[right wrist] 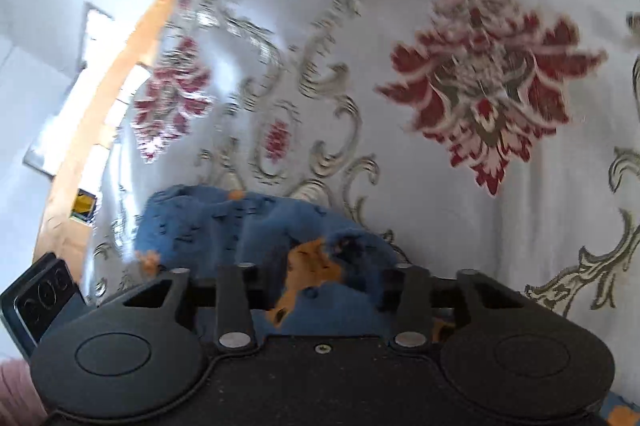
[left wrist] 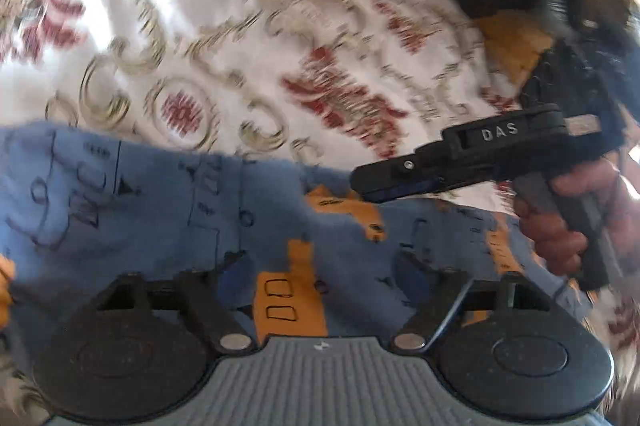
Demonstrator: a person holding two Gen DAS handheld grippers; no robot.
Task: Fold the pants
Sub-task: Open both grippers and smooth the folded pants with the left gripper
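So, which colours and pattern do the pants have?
The pants are blue with orange patches and small dark line drawings, clearest in the left wrist view.

Your soft blue fleece pants [left wrist: 160, 210], printed with orange vehicle shapes and thin black outline drawings, lie spread across the white floral-patterned cover. From your right wrist view the same pants [right wrist: 224, 226] appear bunched into rumpled folds, one orange patch uppermost near the middle.

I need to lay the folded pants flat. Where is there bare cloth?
Free: the floral bedspread beyond and right of the blue pants, up to its wooden edge. Crowded: near the pants, where the right gripper reaches in.
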